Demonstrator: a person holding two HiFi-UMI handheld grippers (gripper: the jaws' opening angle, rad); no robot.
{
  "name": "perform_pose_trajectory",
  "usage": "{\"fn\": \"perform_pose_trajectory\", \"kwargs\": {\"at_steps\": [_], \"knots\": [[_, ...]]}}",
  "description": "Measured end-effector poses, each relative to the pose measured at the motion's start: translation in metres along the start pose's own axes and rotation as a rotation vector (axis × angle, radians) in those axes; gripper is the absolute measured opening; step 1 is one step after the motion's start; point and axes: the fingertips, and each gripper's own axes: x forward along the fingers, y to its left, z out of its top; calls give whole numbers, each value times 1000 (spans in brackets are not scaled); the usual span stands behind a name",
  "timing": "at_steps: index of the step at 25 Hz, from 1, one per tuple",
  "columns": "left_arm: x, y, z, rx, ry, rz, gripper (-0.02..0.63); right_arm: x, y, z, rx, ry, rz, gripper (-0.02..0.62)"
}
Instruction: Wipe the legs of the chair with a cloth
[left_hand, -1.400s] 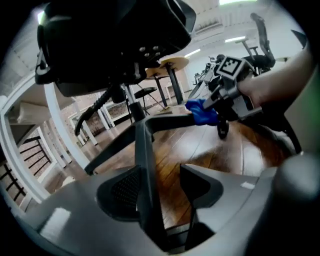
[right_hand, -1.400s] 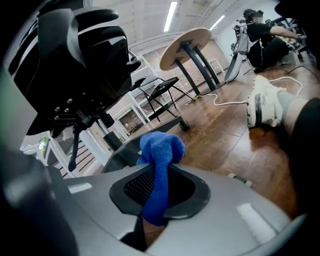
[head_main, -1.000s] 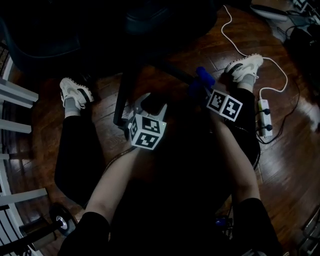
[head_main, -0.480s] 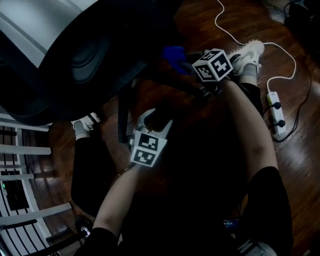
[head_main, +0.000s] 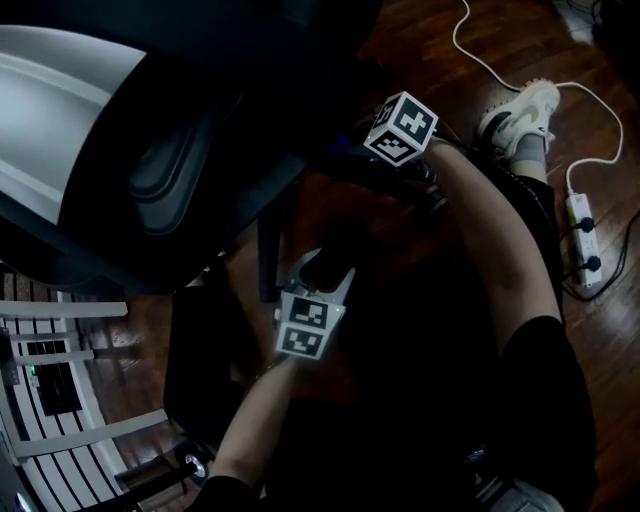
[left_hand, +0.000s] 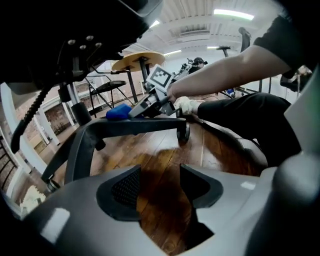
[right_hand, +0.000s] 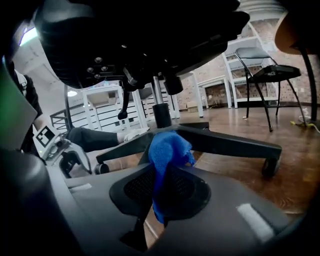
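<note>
Since a second ago my right gripper (right_hand: 162, 190) has swung away from me across the floor (left_hand: 160, 165) and rolled over, carrying the cloth (right_hand: 167, 150) up to the hub of the chair (head_main: 150, 150). The left gripper (left_hand: 160, 185) has barely shifted and its jaws keep the same gap. The head view has tipped too, so the chair now fills its upper left and hides most of the base. The right jaws are clamped on the cloth, which bunches up out of the pads in front of the spot where the legs meet the column (right_hand: 161, 107). In the left gripper view the cloth sits on top of a leg (left_hand: 140, 125) near the hub, though I cannot tell whether it presses on it. That leg runs out to a castor (left_hand: 183, 132) on the floor. The left jaws stand wide with only bare floor between them, pointing down just beside the near leg (head_main: 268, 255). My right forearm (head_main: 500, 250) reaches out long and nearly straight, while the left forearm (head_main: 255, 410) stays in close. Toward the right edge of the floor lie a power strip (head_main: 583, 240) and a white cable (head_main: 500, 75), near my shoe (head_main: 520, 110) and well apart from both grippers. White rails (head_main: 60, 310) stand at the lower left.
</note>
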Motion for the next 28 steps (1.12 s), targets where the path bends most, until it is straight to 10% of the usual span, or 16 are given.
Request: {"fn": "perform_pose_trajectory", "kwargs": {"at_steps": [9,15,28], "knots": [[-1,30,-5,-9,-34,95,247,-66,33,-52,118,153,105,72],[-28,123,-38,24,56,455,247,-89,48,-80,139,185,24,74],[-15,151,-89,-134,236,374,193,-93,60,-94,349,42,-79,72]]}}
